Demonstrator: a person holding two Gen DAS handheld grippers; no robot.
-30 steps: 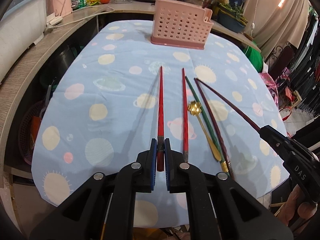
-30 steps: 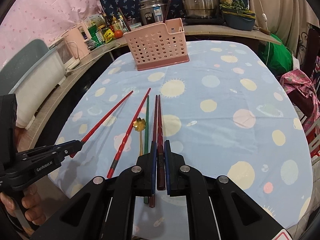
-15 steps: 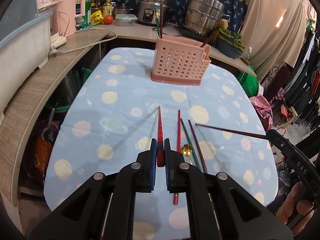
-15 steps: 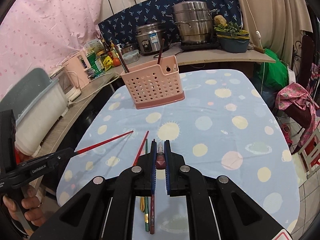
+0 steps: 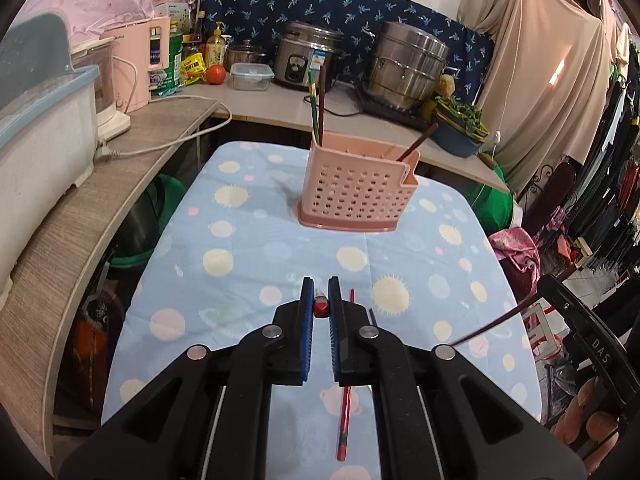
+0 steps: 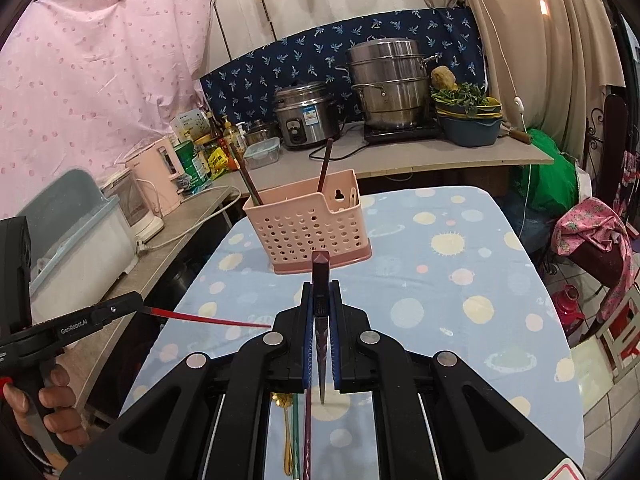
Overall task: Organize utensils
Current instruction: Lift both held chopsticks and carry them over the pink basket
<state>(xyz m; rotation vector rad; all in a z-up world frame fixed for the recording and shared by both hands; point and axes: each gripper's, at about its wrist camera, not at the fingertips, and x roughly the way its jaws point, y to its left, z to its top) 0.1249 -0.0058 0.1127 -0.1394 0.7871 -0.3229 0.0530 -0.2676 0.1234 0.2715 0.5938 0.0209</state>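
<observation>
My left gripper (image 5: pixel 321 300) is shut on a red chopstick (image 5: pixel 321 309), lifted above the table; in the right wrist view the chopstick (image 6: pixel 208 317) sticks out of that gripper (image 6: pixel 132 304). My right gripper (image 6: pixel 321 300) is shut on a dark maroon chopstick (image 6: pixel 321 276), raised and pointing at the pink utensil basket (image 6: pixel 306 228). The basket (image 5: pixel 358 190) stands at the table's far end with chopsticks (image 5: pixel 316 108) in it. Another red chopstick (image 5: pixel 346 400) lies on the tablecloth. A gold spoon (image 6: pixel 286 432), a green chopstick (image 6: pixel 295 432) and a maroon chopstick (image 6: pixel 307 436) lie below my right gripper.
The table has a blue spotted cloth (image 5: pixel 240 260). A wooden counter (image 5: pixel 80 216) curves along the left with a pink kettle (image 5: pixel 136 64), a white box (image 5: pixel 36 132), a rice cooker (image 5: pixel 306 60) and a steel pot (image 5: pixel 408 66). Clothes (image 5: pixel 516 244) lie off the right edge.
Both grippers have lifted their chopsticks off the table and risen, tilting up toward the basket. The other utensils stay on the cloth.
</observation>
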